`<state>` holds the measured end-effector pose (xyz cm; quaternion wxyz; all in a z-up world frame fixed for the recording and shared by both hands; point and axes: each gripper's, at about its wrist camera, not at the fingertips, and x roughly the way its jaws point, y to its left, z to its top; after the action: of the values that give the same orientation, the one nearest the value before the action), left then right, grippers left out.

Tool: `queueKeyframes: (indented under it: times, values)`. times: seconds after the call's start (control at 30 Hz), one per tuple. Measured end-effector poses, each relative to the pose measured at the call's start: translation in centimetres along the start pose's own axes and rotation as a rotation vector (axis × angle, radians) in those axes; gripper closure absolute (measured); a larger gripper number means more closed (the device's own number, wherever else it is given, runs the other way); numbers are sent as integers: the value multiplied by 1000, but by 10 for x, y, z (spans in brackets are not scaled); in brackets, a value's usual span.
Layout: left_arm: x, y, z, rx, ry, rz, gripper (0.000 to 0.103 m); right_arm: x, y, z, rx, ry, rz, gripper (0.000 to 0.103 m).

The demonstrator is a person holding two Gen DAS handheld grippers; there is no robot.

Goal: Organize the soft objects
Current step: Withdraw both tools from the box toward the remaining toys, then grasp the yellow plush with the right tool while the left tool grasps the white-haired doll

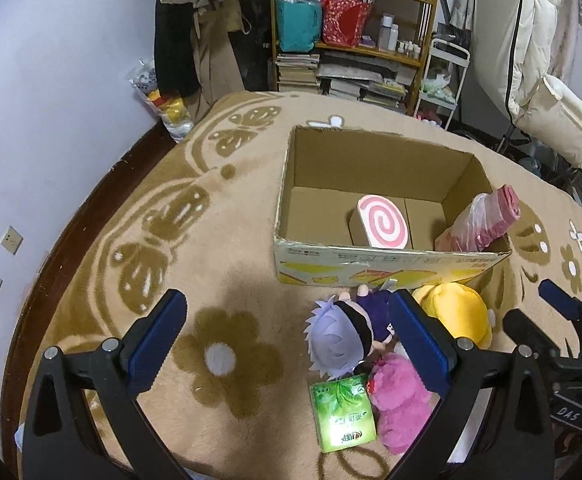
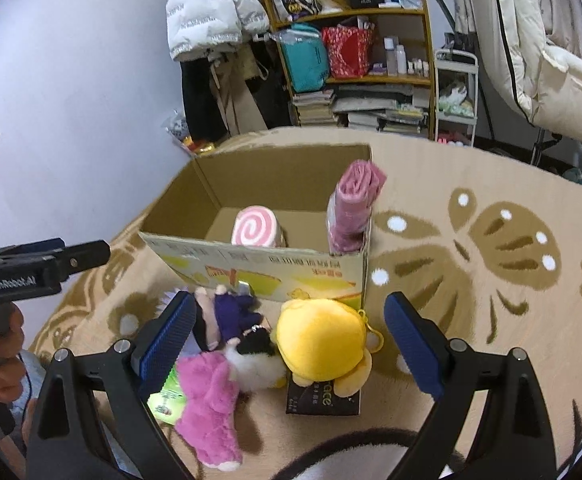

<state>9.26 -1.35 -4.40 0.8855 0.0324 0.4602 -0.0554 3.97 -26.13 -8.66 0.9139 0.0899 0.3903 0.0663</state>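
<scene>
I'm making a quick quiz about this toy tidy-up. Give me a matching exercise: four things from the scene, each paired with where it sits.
Things:
1. swirl cushion
2. pink bag
3. yellow plush
4. green pack

Places:
A. on the blanket beside the pink plush
B. on the box floor
C. leaning in the box's corner, poking above the rim
D. outside the box, resting on a dark packet

Pairs: 1-B, 2-C, 3-D, 4-A

Background's pretty packed: a wooden bookshelf [image 1: 355,28] crammed with stacked books, small bottles, a teal bag [image 1: 297,20] and a red patterned bag [image 1: 345,20]. White puffer jackets [image 2: 207,12] hang beside it, plus a white wire cart [image 2: 456,96].
</scene>
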Motion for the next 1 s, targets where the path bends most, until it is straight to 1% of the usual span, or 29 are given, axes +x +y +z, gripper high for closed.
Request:
queueKeyframes:
  times: [0.1,0.27,0.43,0.73,1.0]
  values:
    - [12,-2,1,-3,23,-7,3,11,-4,-2,4,16,-3,4]
    - [31,-4,-3,-9,60,18,3,27,-11,-4,12,34,1,4]
    - [48,-7,-4,-10,95,8,3,44,-14,-7,16,71,-1,4]
    - [80,-16,-5,7,152,-5,3,67,-11,-14,-14,125,-9,4]
    - [99,-24,-8,19,199,-31,3,83,-14,-17,-11,164,-6,4]
